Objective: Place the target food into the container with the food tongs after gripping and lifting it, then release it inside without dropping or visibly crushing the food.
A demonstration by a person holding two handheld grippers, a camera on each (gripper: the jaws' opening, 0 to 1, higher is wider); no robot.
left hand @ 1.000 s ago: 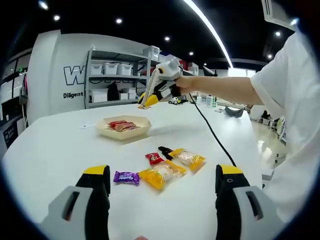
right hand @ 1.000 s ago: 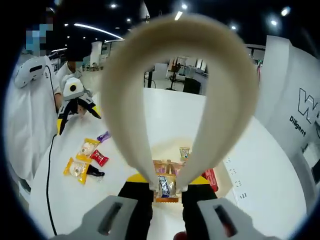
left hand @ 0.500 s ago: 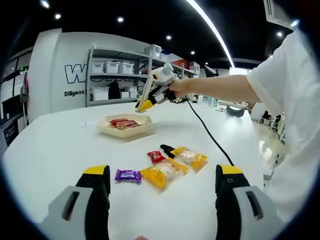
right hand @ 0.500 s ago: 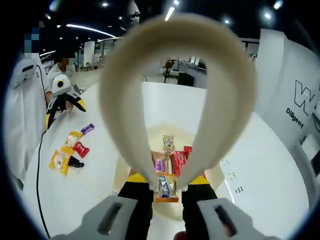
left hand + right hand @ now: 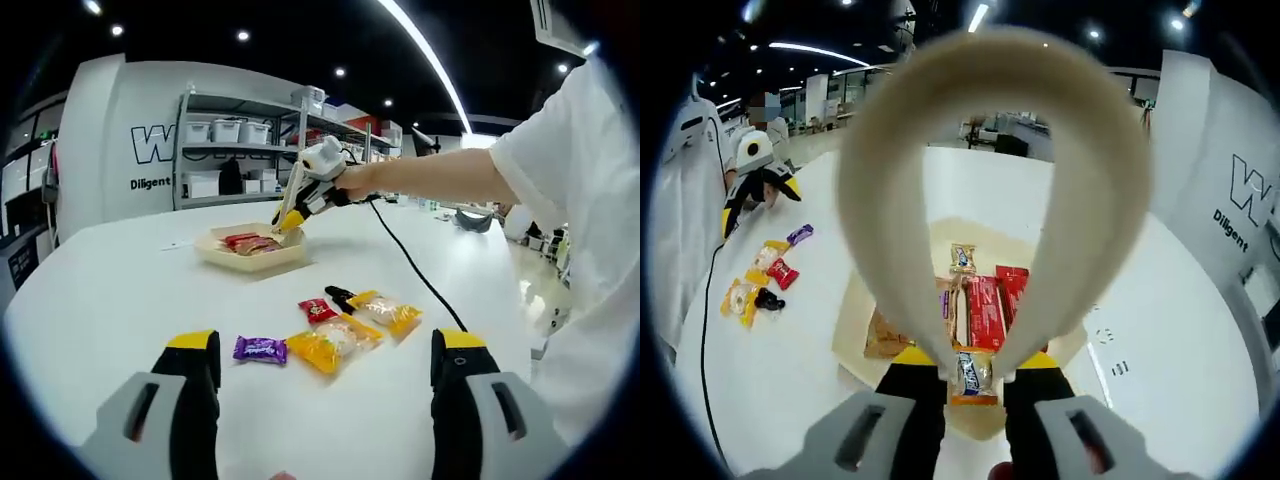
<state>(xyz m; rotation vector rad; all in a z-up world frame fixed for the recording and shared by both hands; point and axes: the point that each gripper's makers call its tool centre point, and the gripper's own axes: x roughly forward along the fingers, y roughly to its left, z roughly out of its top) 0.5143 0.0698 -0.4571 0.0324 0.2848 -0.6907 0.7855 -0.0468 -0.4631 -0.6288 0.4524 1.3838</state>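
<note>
The right gripper has its jaws squeezed in on the cream tongs, whose loop arches right up over the right gripper view, and the tong tips are pinching a small wrapped snack just ahead of the jaws. Straight below that sits the tray — the snack hangs over its near part, above the red and tan packets already lying inside, not touching them as far as I can tell. In the left gripper view the same gripper shows far ahead, tilted down with the tongs reaching over the tray's rim, held by a bare arm in a white sleeve. The left gripper is spread wide with nothing between the jaws, low over the white table. Just in front of it lie a purple candy, a red candy, two yellow packs and a small black piece.
</note>
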